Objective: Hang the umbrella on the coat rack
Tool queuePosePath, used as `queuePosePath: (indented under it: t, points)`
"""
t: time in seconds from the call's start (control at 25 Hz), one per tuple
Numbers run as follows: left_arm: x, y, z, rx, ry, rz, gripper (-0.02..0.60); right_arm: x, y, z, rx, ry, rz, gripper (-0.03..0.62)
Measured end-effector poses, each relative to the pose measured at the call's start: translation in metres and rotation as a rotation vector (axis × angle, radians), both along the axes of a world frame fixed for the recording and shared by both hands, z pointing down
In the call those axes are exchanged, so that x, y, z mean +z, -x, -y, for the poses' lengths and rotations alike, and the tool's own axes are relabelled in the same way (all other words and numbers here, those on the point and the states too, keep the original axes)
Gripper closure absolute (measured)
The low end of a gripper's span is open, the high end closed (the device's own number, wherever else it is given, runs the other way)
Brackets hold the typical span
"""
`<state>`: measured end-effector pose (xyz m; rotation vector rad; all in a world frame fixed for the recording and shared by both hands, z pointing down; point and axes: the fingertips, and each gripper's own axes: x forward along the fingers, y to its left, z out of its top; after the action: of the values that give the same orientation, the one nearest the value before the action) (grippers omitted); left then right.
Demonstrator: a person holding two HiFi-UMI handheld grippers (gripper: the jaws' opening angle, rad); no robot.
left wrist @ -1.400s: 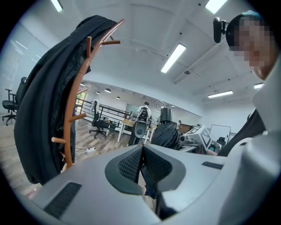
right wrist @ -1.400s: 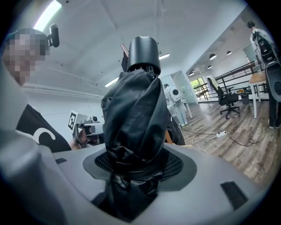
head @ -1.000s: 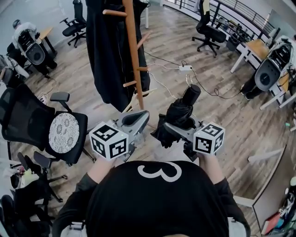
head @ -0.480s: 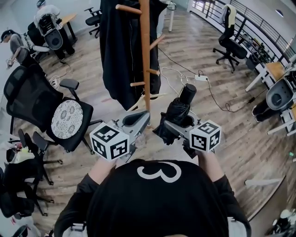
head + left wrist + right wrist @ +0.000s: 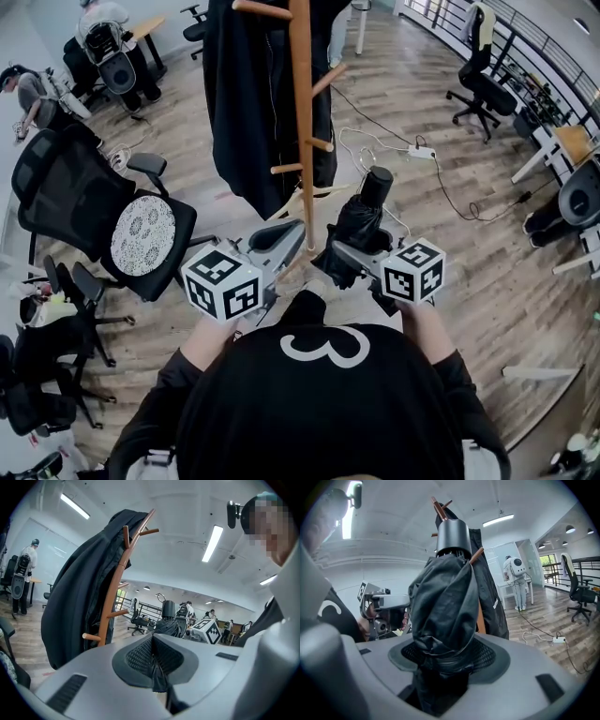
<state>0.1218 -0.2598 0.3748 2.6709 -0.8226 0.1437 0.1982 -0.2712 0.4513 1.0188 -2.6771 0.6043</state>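
**Umbrella in the Right Grip, Rack at Ten O'Clock**

Folded black umbrella (image 5: 361, 225) pinched around its bundled canopy by the right gripper (image 5: 354, 253). Long axis from seven to one o'clock in the head view, capped end away from the person. Coat rack (image 5: 302, 112) at ten o'clock from that cap, near but apart, with a bare peg (image 5: 321, 143) on the umbrella's side and a dark coat (image 5: 248, 94) at the pole's nine o'clock. Left gripper (image 5: 286, 236) pressed together, nearer the pole; thin dark strip in its seam, nature unclear. Legible: only a white "3" on the black shirt (image 5: 328, 412); no brand seen.
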Motion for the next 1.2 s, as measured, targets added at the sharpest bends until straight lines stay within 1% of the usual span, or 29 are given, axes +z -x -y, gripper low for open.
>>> queuePosePath:
  t: [0.24, 0.52, 0.72, 0.88, 1.2]
  points:
    - [0.011, 0.001, 0.028, -0.001, 0.031, 0.005, 0.565, 0.012, 0.0, 0.023, 0.005, 0.031, -0.002, 0.321]
    - [0.021, 0.012, 0.055, -0.001, 0.062, 0.013, 0.566, 0.023, 0.013, 0.047, -0.01, 0.066, 0.007, 0.32]
    - [0.03, 0.015, 0.065, -0.009, 0.085, 0.014, 0.566, 0.035, 0.017, 0.054, -0.018, 0.094, 0.002, 0.321]
    - [0.04, 0.025, 0.07, -0.025, 0.113, 0.005, 0.565, 0.045, 0.025, 0.057, -0.027, 0.119, -0.004, 0.32]
    - [0.053, 0.038, 0.077, -0.039, 0.141, -0.002, 0.566, 0.059, 0.039, 0.062, -0.046, 0.145, -0.014, 0.321]
